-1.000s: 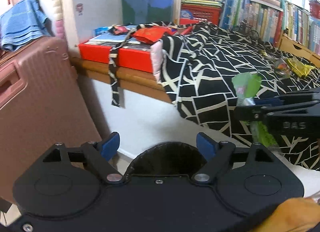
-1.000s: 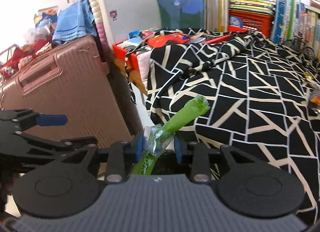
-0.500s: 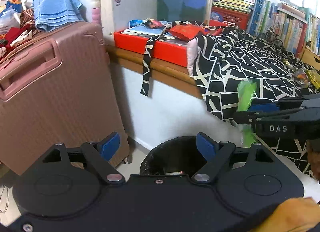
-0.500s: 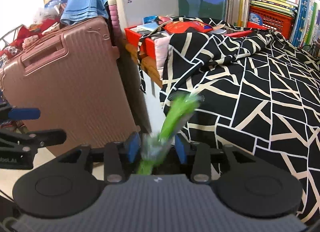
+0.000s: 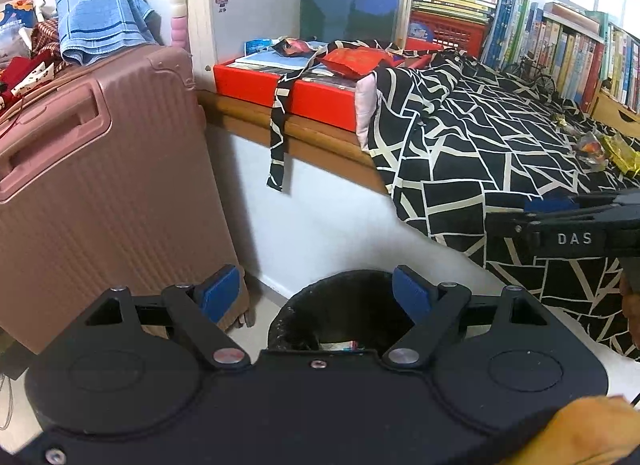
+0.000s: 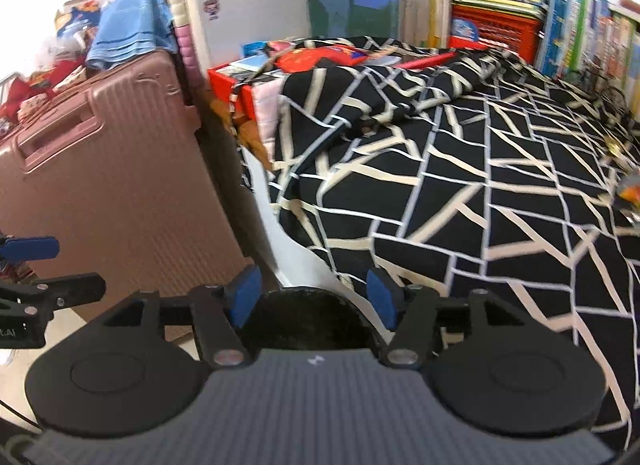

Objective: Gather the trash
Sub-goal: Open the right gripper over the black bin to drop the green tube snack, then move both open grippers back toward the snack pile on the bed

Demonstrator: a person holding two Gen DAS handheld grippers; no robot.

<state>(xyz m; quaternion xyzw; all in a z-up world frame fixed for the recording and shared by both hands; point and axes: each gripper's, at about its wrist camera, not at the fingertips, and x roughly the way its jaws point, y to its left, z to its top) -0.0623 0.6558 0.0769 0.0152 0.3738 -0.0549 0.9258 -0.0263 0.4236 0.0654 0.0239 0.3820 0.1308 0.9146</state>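
A black trash bin (image 5: 340, 313) stands on the floor against the bed's white base, just under both grippers. My left gripper (image 5: 316, 293) is open above the bin's near rim with nothing between its blue pads. My right gripper (image 6: 314, 297) hangs over the bin (image 6: 304, 317); its jaws are opening and nothing is between them. In the left wrist view it reaches in from the right (image 5: 520, 217). A bit of wrapper (image 5: 340, 345) lies inside the bin. A yellow wrapper (image 5: 622, 153) and a clear one (image 5: 592, 147) lie far off on the black-and-white bedspread (image 5: 480, 137).
A pink suitcase (image 5: 100, 193) stands left of the bin with a blue towel (image 5: 100, 29) on top. A red box (image 5: 288, 85) with papers and a red packet (image 5: 356, 59) sits on the wooden ledge. Books line the far side of the bed.
The right gripper was shut on a green wrapper; its jaws have spread and the wrapper is gone from both views. The left view has swung right, showing more suitcase and bin.
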